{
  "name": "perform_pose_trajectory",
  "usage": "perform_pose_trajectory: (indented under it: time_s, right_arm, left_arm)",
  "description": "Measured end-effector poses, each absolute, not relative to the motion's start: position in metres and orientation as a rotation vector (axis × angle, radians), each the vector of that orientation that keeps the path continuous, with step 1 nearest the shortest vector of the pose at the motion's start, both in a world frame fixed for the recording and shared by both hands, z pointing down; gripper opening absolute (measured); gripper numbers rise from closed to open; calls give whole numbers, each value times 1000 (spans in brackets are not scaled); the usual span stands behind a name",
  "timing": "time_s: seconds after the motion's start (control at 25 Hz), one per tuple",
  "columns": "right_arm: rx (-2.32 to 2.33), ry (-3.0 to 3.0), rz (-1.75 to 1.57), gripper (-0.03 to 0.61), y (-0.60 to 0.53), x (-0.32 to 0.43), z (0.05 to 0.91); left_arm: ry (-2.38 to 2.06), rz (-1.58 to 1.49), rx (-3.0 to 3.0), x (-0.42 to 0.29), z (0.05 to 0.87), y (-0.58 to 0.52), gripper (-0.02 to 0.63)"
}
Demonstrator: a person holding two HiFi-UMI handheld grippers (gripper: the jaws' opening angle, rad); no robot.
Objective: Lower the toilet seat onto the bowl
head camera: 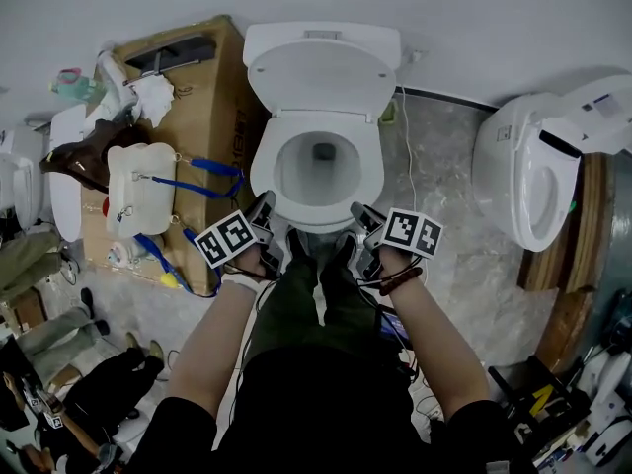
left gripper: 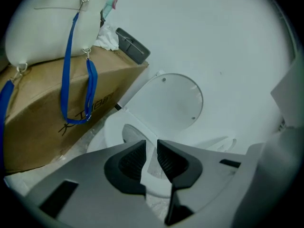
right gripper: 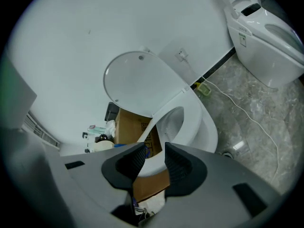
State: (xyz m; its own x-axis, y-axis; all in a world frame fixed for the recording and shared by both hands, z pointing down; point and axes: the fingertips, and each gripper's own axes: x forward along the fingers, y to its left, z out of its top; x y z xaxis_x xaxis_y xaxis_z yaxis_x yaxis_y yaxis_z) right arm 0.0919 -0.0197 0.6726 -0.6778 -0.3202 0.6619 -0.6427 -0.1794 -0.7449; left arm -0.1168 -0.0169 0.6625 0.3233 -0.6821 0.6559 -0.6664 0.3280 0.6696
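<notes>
The white toilet (head camera: 318, 141) stands against the back wall with its lid (head camera: 321, 72) raised against the tank. The ring-shaped seat (head camera: 370, 166) lies low over the bowl; whether it rests fully I cannot tell. My left gripper (head camera: 267, 208) is at the front-left rim and my right gripper (head camera: 357, 213) at the front-right rim. In the left gripper view the pads of the left gripper (left gripper: 151, 146) stand a narrow gap apart, with the seat (left gripper: 114, 127) beyond them. In the right gripper view the right gripper (right gripper: 151, 151) shows a wider gap, through which the front rim (right gripper: 152, 164) is seen unclamped.
A cardboard box (head camera: 212, 97) lies left of the toilet, with a white bag with blue straps (head camera: 138, 191) on it. A second toilet (head camera: 533, 166) stands at the right. A thin cable (head camera: 407, 156) runs down the marble floor. The person's legs are right before the bowl.
</notes>
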Motion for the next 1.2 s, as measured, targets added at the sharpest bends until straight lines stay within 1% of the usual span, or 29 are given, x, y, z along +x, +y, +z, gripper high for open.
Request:
perform_pose_trajectory:
  time_s: [0.24, 0.32, 0.4, 0.48, 0.56, 0.96, 1.0, 1.08, 1.12, 1.2]
  right_arm:
    - [1204, -1675, 1947, 124, 14, 119, 731]
    - [1231, -1648, 1927, 136, 23, 124, 750]
    - [1249, -1641, 1950, 178, 26, 123, 763]
    - [1251, -1626, 1989, 203, 28, 119, 773]
    - [1235, -1597, 1987, 209, 36, 117, 785]
    - [1184, -1506, 1965, 210, 55, 103, 845]
    - [1183, -1501, 1949, 210, 57, 103, 850]
    - [1183, -1496, 1924, 210, 59, 104, 861]
    - [1186, -1492, 1919, 210, 61, 105, 866]
    - [1189, -1479, 1918, 210, 66, 107, 877]
  left_arm:
    - [-1294, 102, 1347, -113, 711, 5, 83]
    - [-1289, 126, 1325, -117, 730, 22, 84]
    - [-1291, 132, 1303, -123, 745, 35, 194]
    - [-1277, 139, 1272, -126, 760, 44, 221]
    - [-1261, 153, 1237, -126, 774, 54, 225]
    - [-1187, 148, 1169, -124, 837, 62, 225]
    - [-1166, 130, 1179, -120, 840, 60, 217]
    - [-1121, 121, 1227, -109, 842, 54, 163]
    - [-1107, 139, 1255, -104, 844, 53, 152]
    - [-1113, 194, 1289, -98, 850, 52, 152]
